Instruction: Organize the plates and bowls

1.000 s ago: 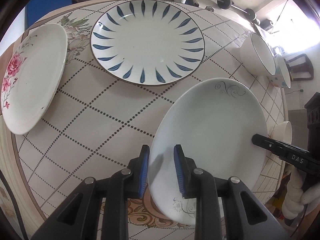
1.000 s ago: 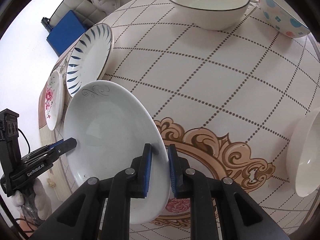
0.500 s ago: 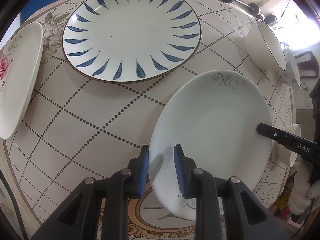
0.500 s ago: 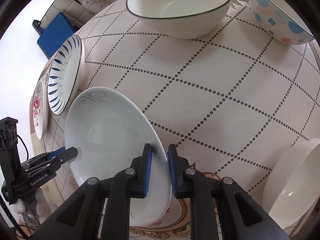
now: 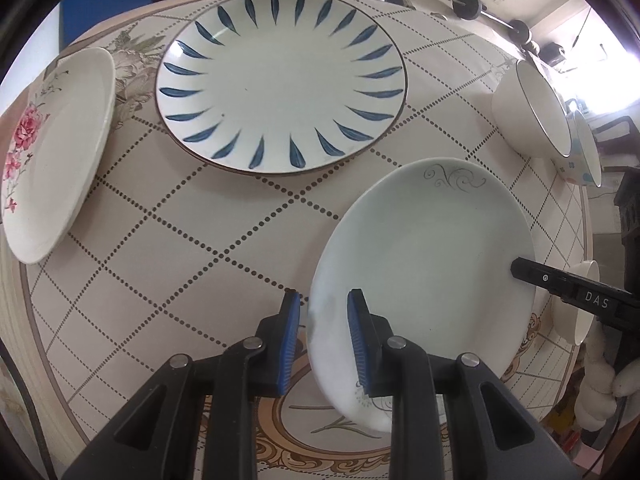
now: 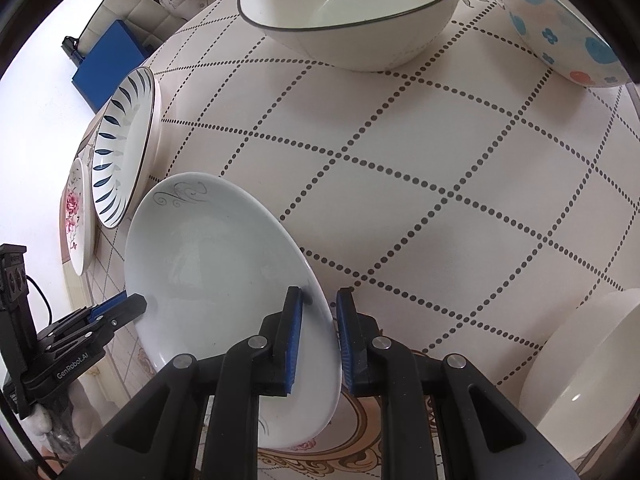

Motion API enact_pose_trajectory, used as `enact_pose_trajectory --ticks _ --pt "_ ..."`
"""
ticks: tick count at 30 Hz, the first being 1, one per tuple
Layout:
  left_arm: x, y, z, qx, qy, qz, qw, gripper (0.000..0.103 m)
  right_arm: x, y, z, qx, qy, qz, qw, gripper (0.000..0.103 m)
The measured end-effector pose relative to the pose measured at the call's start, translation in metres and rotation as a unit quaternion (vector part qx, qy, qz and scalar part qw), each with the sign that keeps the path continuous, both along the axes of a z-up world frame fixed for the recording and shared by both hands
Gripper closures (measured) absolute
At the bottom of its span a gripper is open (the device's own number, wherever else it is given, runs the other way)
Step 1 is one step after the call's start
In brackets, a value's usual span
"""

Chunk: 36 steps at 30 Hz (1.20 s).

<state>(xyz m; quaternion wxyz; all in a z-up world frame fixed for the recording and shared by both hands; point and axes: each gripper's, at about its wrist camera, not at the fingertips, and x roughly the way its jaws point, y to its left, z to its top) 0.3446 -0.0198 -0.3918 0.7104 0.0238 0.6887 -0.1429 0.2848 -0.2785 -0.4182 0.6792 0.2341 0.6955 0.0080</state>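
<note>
The rose plate lies at the far left of the tabletop and the blue-leaf plate beside it, now nearer the carried plate than a second ago — it is, I judge, being taken over to stack. The swirl plate hangs tilted above the tabletop, the left tool and right tool each narrowly clamped on its rim. Right of it stand three bowls — dark-rimmed, spotted, plain white — none in the way.

two close wrist views, both steeply downward, sharing the pale plate from opposite rims
</note>
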Motion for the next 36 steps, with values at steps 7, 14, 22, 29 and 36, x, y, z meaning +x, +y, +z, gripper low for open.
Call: enact_pose_trajectory --ticks 7,14,22,29,36 --pt "-0.004 0.025 0.055 0.016 -0.065 0.020 0.9976 0.080 -0.002 0.006 0.024 -0.067 -0.012 0.019 0.997 0.073" --pt "0.002 0.067 0.116 0.007 -0.132 0.049 0.9900 0.071 0.008 0.028 0.083 -0.091 -0.088 0.020 0.992 0.033" --pt "0.038 0.149 0.132 -0.026 -0.122 0.140 0.9822 0.070 0.057 0.116 0.145 -0.002 -0.185 0.077 0.980 0.000" --pt "0.074 0.244 0.101 -0.045 -0.089 0.231 0.9679 0.070 0.123 0.230 0.140 0.023 -0.153 0.181 0.971 0.000" --pt "0.109 0.304 0.038 -0.045 -0.027 0.273 0.9607 0.070 0.193 0.299 0.092 0.068 -0.093 0.203 0.972 0.002"
